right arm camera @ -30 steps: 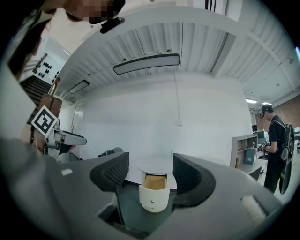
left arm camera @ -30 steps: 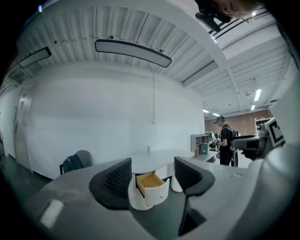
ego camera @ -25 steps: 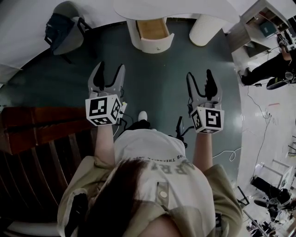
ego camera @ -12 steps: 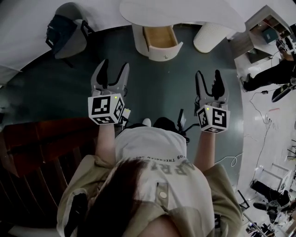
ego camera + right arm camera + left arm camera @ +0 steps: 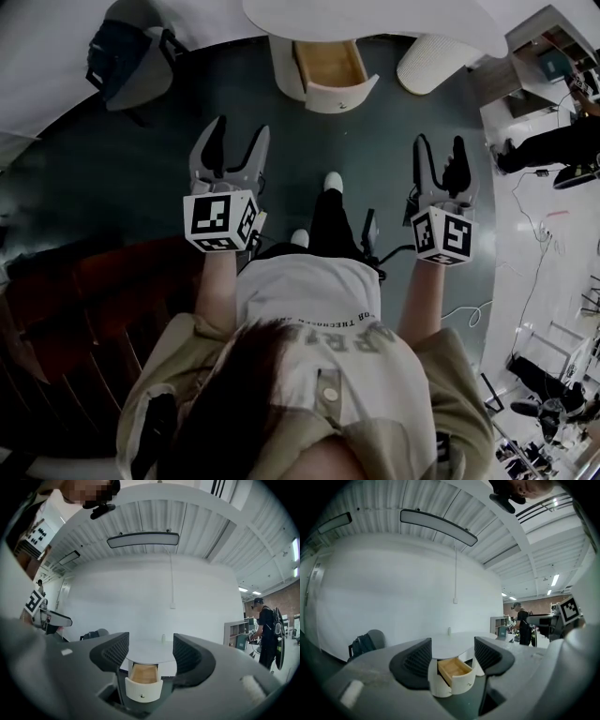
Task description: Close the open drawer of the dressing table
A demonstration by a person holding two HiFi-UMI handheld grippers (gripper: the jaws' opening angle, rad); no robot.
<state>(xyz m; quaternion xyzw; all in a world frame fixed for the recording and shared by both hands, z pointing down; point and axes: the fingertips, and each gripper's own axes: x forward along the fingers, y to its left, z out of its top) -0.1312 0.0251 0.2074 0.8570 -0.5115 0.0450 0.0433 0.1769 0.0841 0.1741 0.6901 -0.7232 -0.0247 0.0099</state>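
Dark green floor (image 5: 141,178) fills most of the head view, w/ a white wall behind it. At the far edge of the floor stands the white counter (image 5: 375,19), i.e. the dressing table, w/ a curved top.

The drawer (image 5: 330,64) is pulled out from the ribbed base under the counter's left part. It has a light wood inside and a rounded white front w/ a small knob (image 5: 141,696) at the middle. The front juts out over the floor toward me.

My left gripper (image 5: 239,131) is released, jaws wide apart, nothing in them. It hangs over the floor, well short of the drawer. In the left gripper view the drawer shows far off between the jaws, turned a bit to the right.

My right gripper (image 5: 439,145) is also released and holds nothing. It's over the floor to the right, also well apart from the drawer. In the right gripper view the drawer sits low between the jaws, nearly front-on.

One shoe (image 5: 333,181) of mine is forward on the floor between the 2 grippers.

A small bottle (image 5: 163,638) stands on the counter top. A 2nd ribbed white base (image 5: 431,61) holds up the counter's right end. A chair (image 5: 127,61) w/ a dark bag on it stands near the floor's far left edge. At the right, past the floor's edge, a person in black (image 5: 553,150) is near a shelf (image 5: 548,47).
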